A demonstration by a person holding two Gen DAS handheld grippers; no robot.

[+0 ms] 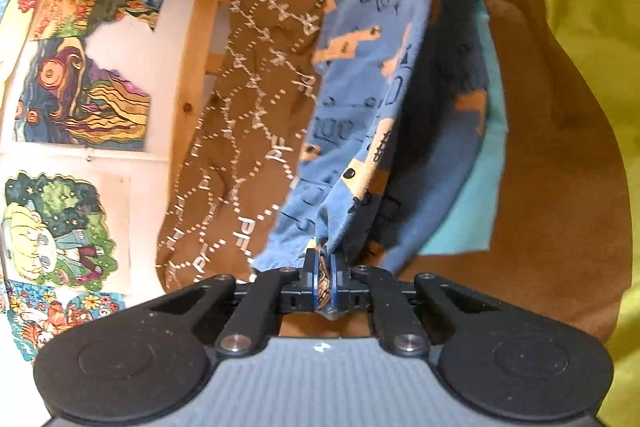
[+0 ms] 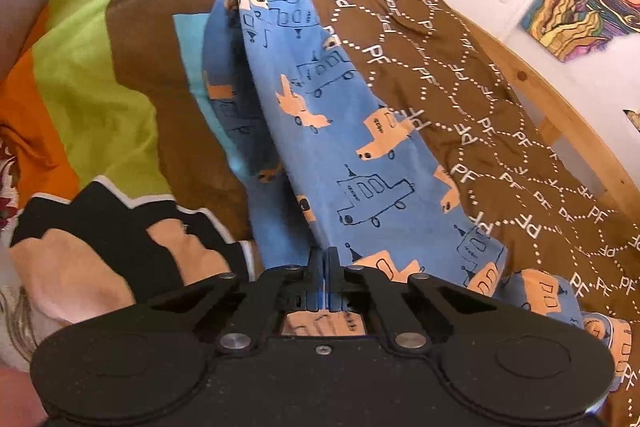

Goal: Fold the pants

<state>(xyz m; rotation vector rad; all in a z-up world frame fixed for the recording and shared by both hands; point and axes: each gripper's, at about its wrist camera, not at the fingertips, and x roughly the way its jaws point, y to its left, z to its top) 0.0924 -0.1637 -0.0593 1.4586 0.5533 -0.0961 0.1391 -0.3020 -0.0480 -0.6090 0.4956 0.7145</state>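
So, two claws, one pair of kids' pants (image 2: 352,147): blue w/ orange and outlined vehicle prints, stretched between my grippers above a bed. My left gripper (image 1: 325,275) is clamped tight on a bunched bit of the blue cloth at one end. My right gripper (image 2: 325,267) is pinched closed on the opposite end; fabric shows between and below its fingers. From the right wrist view, the left gripper appears far off at the top, holding the other tip of the garment. I judge this two-end hold is meant to keep the pants taut and straight so the legs line up for folding. Much of the cloth looks lifted, casting a dark shadow on the cover below; whether some still touches the bed, can't tell. Underneath lies a brown bedspread (image 2: 460,75) w/ white dotted "PF" pattern, plus green, orange and teal patches. Behind: wooden bed frame (image 2: 560,107) and colorful cartoon posters (image 1: 80,99) on a white wall.
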